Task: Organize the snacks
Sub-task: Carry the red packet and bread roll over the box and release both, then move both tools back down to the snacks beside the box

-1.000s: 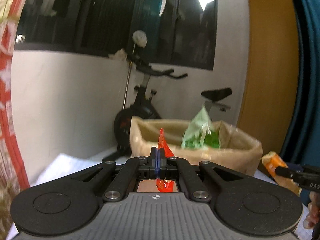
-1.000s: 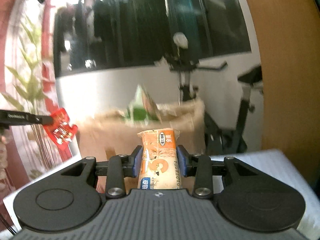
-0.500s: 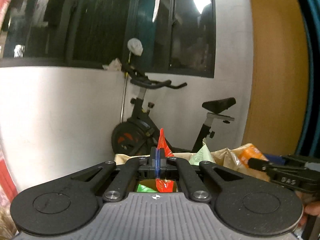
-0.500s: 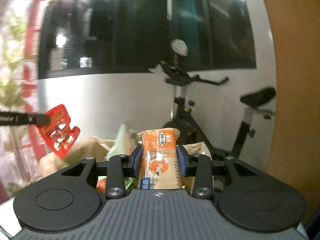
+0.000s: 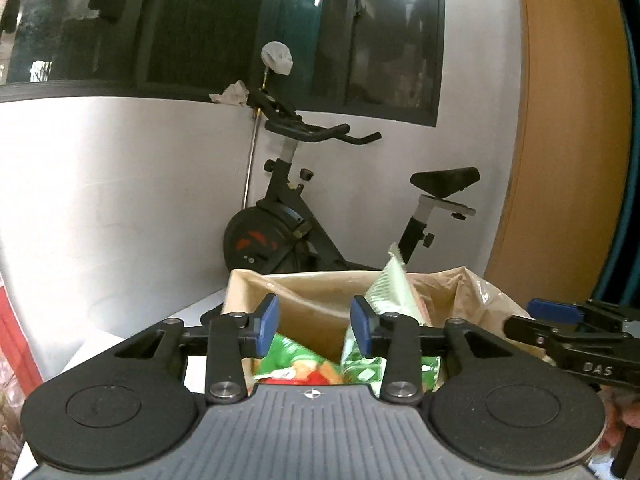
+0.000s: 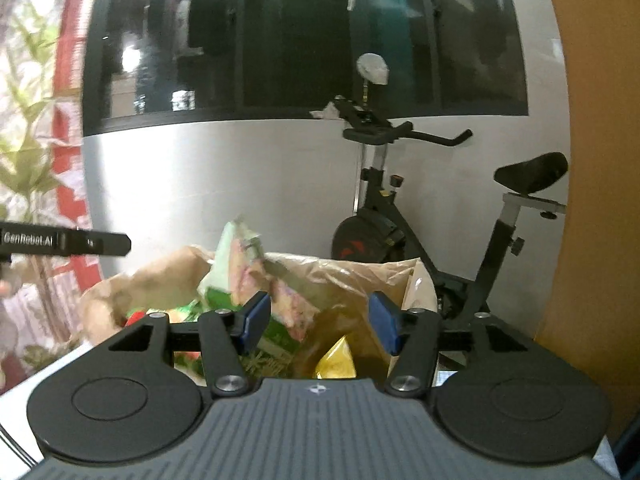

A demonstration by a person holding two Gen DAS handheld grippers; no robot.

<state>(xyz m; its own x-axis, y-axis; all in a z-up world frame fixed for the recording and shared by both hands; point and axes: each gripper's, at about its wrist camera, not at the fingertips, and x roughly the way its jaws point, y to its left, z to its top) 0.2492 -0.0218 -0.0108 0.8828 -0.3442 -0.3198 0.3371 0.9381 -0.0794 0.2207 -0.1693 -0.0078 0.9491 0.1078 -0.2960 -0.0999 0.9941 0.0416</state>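
Snacks (image 5: 304, 368) piled in paper bag (image 5: 312, 292); left tongs (image 5: 314, 326) and right tongs (image 6: 320, 322) both opening, nothing between pads. Remaining snacks: none visible.

Each camera sits just behind its own claw, looking forward and slightly down from close above the open brown paper bag (image 5: 316, 300). Both views share the bag, the exercise bike (image 6: 400, 232) against the white wall, and the dark window (image 5: 240, 24).

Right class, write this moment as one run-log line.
left claw: opening, empty | right claw: opening, empty | both over brown paper bag | green snack packets inside bag
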